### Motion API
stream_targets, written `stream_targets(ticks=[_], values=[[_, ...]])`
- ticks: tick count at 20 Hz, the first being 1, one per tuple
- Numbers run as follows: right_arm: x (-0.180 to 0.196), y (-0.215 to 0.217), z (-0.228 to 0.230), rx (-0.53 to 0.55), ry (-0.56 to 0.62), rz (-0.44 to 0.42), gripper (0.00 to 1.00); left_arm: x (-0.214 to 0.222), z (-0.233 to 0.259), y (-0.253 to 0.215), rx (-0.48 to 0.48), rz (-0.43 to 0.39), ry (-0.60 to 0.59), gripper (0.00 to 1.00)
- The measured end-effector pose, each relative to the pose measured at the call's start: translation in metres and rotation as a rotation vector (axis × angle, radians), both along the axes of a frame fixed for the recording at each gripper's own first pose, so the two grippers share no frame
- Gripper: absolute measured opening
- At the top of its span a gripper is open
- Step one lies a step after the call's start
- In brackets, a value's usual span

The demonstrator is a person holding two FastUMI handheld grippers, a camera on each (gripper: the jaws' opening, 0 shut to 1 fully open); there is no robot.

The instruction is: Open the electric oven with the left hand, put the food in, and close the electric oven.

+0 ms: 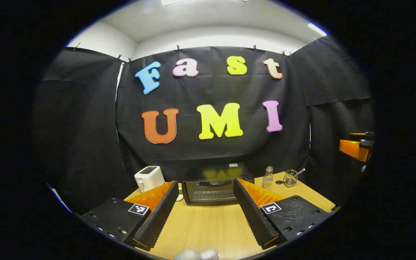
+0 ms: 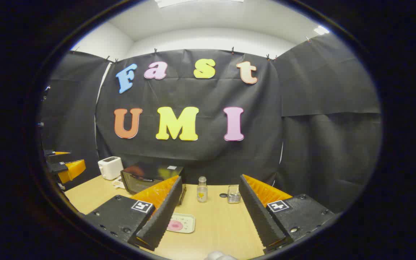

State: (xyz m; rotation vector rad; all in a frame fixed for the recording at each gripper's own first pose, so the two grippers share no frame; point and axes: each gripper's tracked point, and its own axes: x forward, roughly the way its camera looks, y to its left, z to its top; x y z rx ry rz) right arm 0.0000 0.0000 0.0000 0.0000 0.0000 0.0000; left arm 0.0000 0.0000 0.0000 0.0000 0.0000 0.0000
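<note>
Left gripper (image 1: 208, 213), fingers wide and empty, frames the closed oven (image 1: 213, 186) at lower centre, aligned for its door. Right gripper (image 2: 209, 213), equally wide and empty, overlooks the food (image 2: 175, 225) on its tray (image 2: 190, 218) at lower left.

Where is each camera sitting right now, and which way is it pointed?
Left gripper view: rides the left gripper, facing the closed oven head-on across the table; its open fingers frame it.
Right gripper view: rides the right gripper, aimed right of the oven, over the food tray.
Shared: oven, toaster, bottle.
</note>
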Motion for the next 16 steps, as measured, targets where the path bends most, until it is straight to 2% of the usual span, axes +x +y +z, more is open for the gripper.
stream_targets(ticks=[16], values=[[0.013, 0.019, 0.003, -0.022, 0.006, -0.018, 0.96, 0.036, -0.008, 0.013, -0.002, -0.02, 0.003, 0.96]])
